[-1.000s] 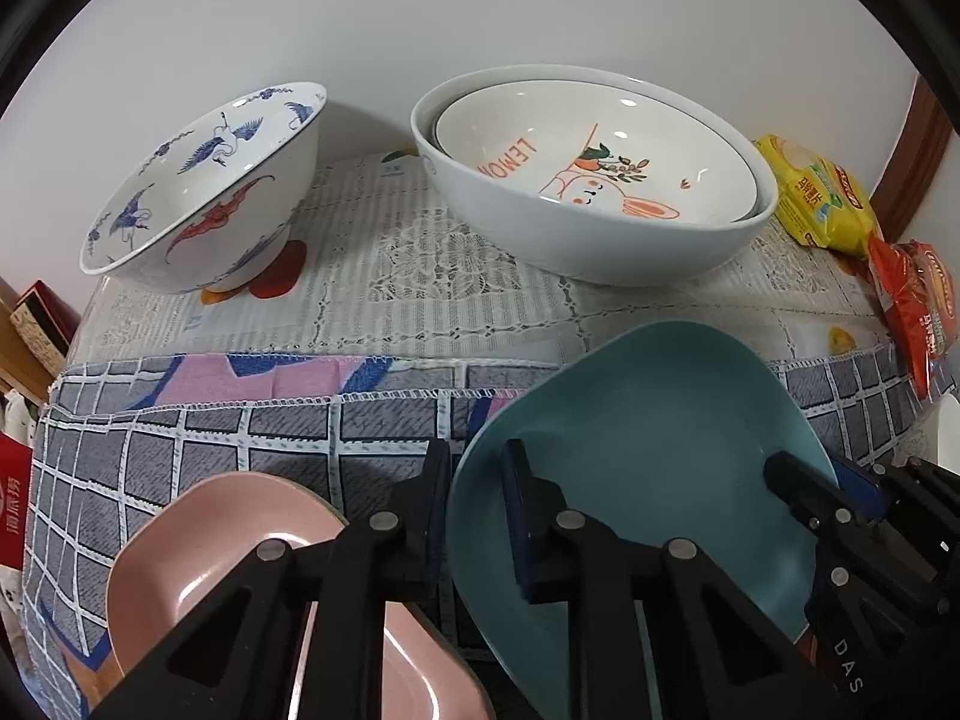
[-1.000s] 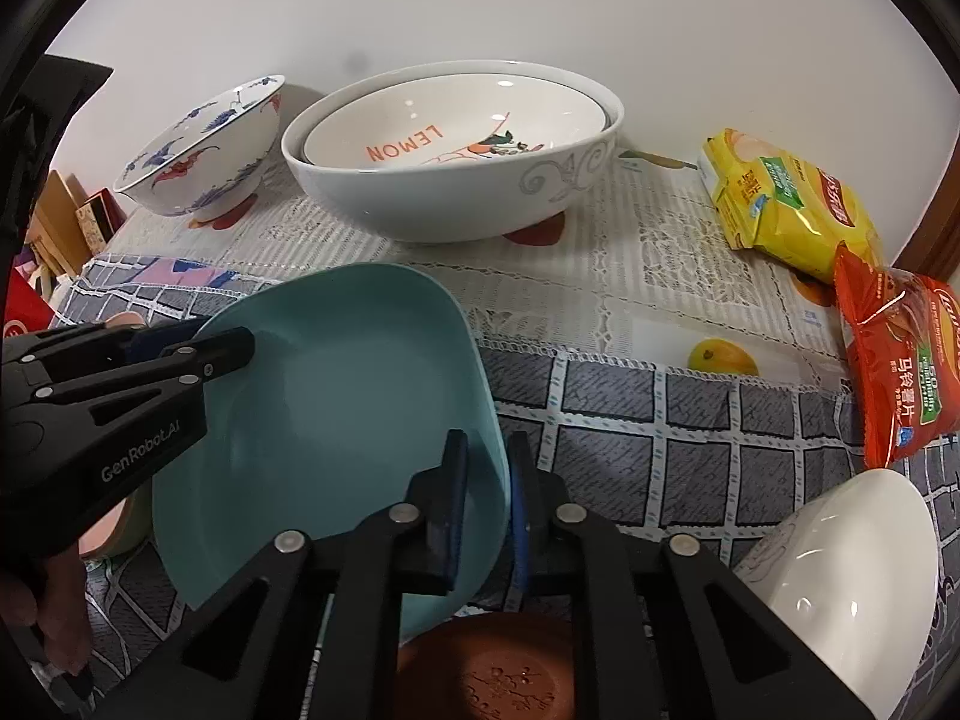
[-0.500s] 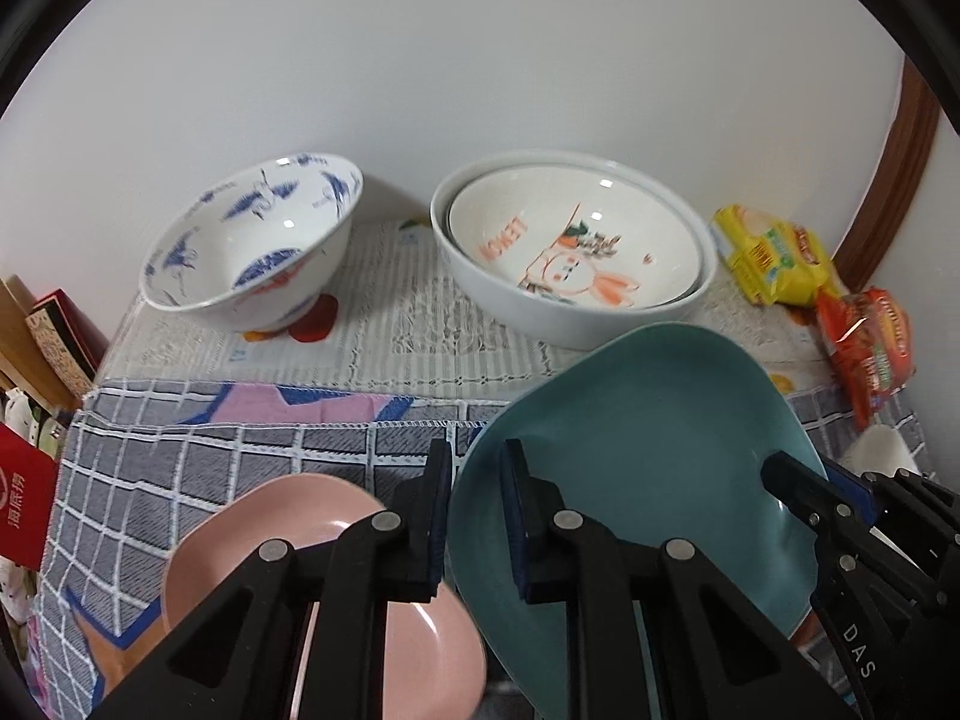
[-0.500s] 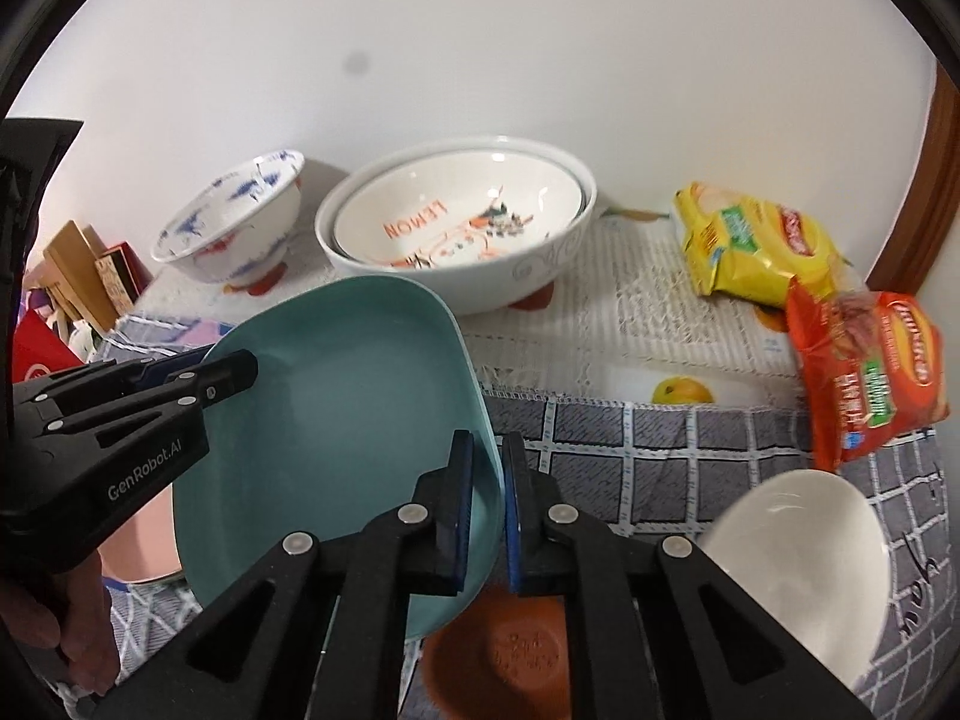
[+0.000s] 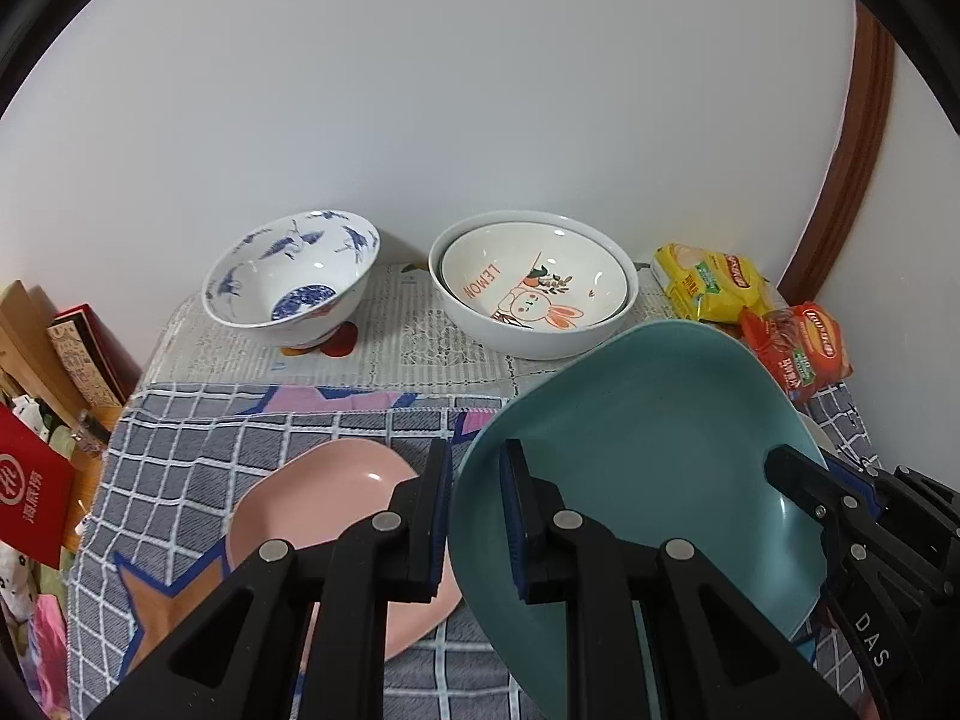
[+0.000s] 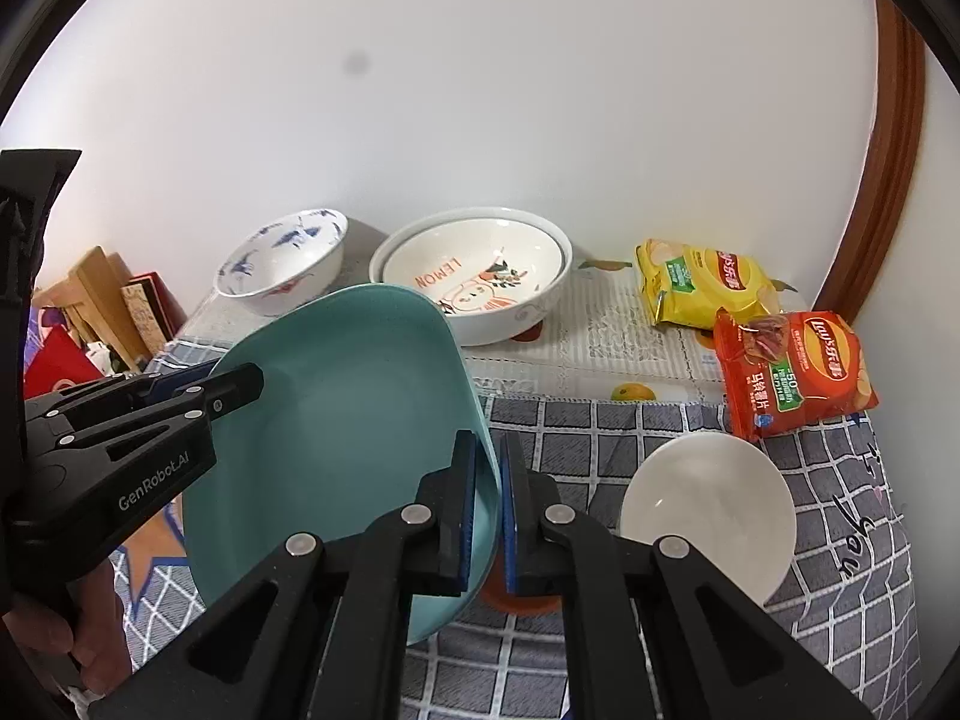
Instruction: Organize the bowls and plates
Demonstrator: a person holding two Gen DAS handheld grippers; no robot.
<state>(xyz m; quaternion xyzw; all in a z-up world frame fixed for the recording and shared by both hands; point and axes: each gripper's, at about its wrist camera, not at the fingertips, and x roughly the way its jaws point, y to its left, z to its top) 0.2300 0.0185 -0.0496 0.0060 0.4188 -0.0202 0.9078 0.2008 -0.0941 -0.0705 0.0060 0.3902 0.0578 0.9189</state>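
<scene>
Showing pink plate (image 5: 336, 516) left view, white bowl (image 6: 708, 510) right

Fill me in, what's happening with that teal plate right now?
Both grippers hold the teal plate by opposite rims: the left gripper on one edge, the right gripper on the other, jaws shut on it. It is lifted and tilted above the checked cloth. The pink plate lies below on the left, a white bowl to the right, and the nested bowls sit behind.

You see a teal plate (image 5: 648, 420), a pink plate (image 5: 312, 498), a blue-and-white crane-patterned bowl (image 5: 288, 276) and a grey checked tablecloth (image 5: 240, 438).
</scene>
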